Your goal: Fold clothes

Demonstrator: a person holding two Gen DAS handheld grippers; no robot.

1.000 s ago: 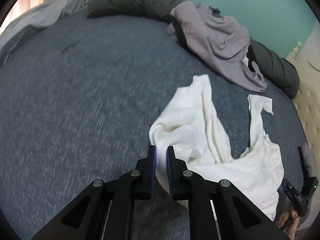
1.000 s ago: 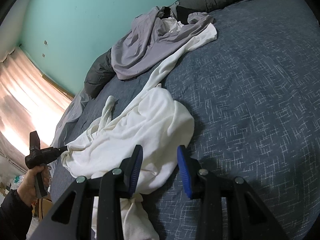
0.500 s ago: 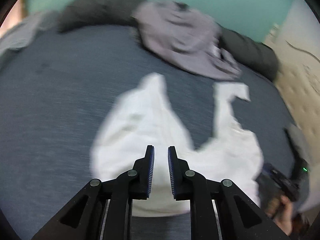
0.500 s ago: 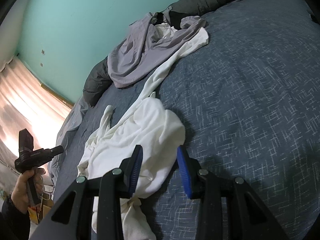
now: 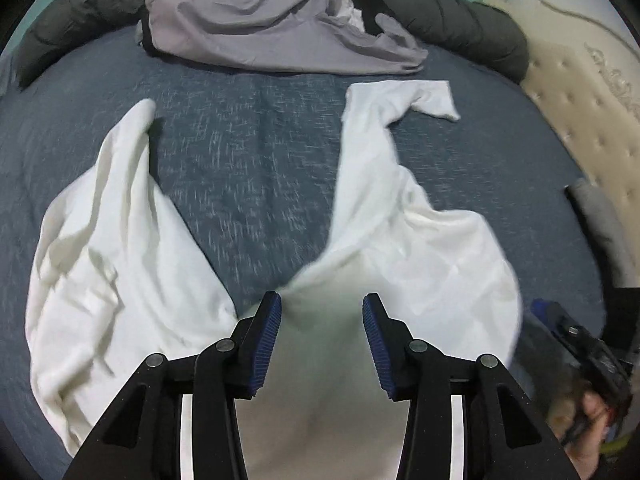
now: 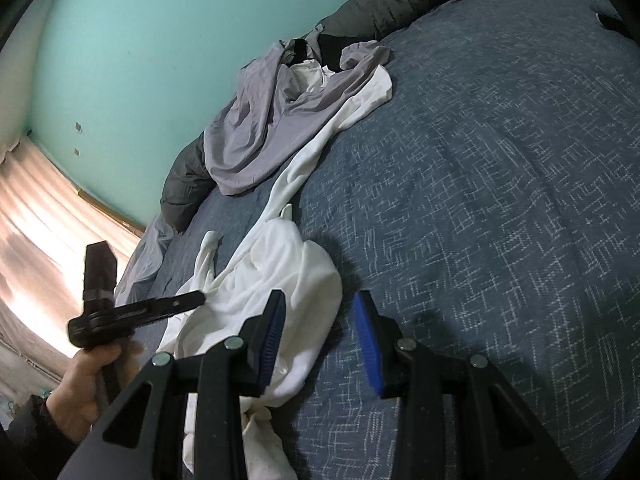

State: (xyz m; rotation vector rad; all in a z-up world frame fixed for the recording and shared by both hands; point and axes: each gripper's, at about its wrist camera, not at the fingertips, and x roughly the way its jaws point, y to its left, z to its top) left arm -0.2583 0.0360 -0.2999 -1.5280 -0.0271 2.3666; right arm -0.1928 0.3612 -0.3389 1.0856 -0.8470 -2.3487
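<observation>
Fabric of a white garment (image 5: 420,240) is lying crumpled on the blue bedspread (image 5: 248,168) in the left wrist view, its two long sleeves reaching toward the grey garment (image 5: 260,20) heaped at the far edge of the bedspread. The left claw (image 5: 322,320) is hanging over the garment's near part with its fingers spread wide, gripping nothing. A dark duvet (image 5: 460,28) is lying behind the grey garment, and a cream tufted headboard (image 5: 580,120) is standing to the right of the bedspread. The right claw's handle (image 5: 588,352), blurred, is showing at the garment's right.

In the right wrist view, the right claw (image 6: 320,336) is also standing wide open and empty, its left finger over the white garment (image 6: 280,276), its right finger over bare bedspread (image 6: 500,200). The left claw (image 6: 136,312), held in a hand (image 6: 84,388), is pointing at the garment's left edge. The grey garment (image 6: 272,128) is covering one white sleeve's end, below the teal wall (image 6: 160,40).
</observation>
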